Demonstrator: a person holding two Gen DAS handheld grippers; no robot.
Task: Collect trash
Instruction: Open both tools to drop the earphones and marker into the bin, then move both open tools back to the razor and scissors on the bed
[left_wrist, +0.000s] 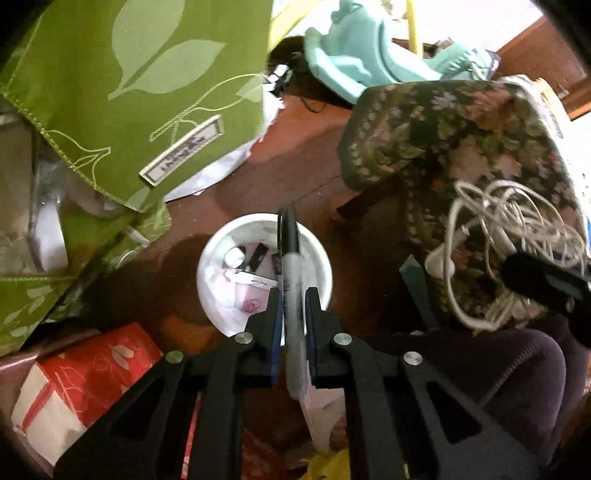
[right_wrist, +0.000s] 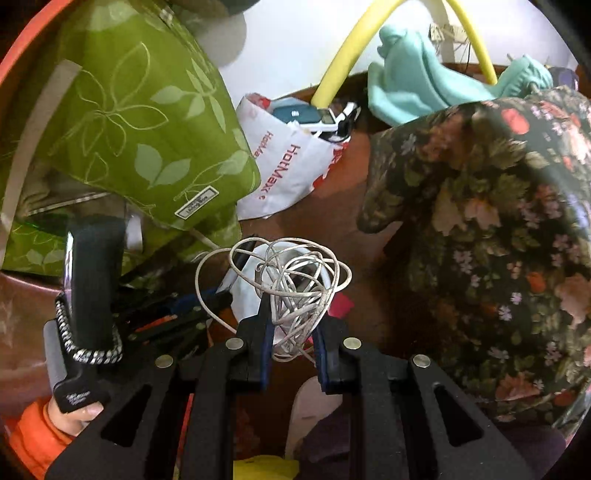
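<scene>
My left gripper (left_wrist: 293, 295) is shut on a grey marker pen with a black cap (left_wrist: 291, 266), held directly above a small white bin (left_wrist: 323, 266) lined with a plastic bag; small scraps lie inside it. My right gripper (right_wrist: 293, 314) is shut on a tangled bundle of white cable (right_wrist: 291, 284), held above and beside the same white bin (right_wrist: 245, 291). The cable bundle (left_wrist: 509, 236) and the right gripper also show at the right of the left wrist view. The left gripper (right_wrist: 207, 295) with its pen shows at the left of the right wrist view.
A green leaf-print cushion (left_wrist: 129, 92) lies left of the bin, a dark floral cushion (right_wrist: 498, 221) to the right. A white HotMax bag (right_wrist: 284, 173), a teal cloth (right_wrist: 417, 88) and a yellow tube (right_wrist: 343, 62) lie further back. A red and white box (left_wrist: 85, 380) sits lower left on the brown floor.
</scene>
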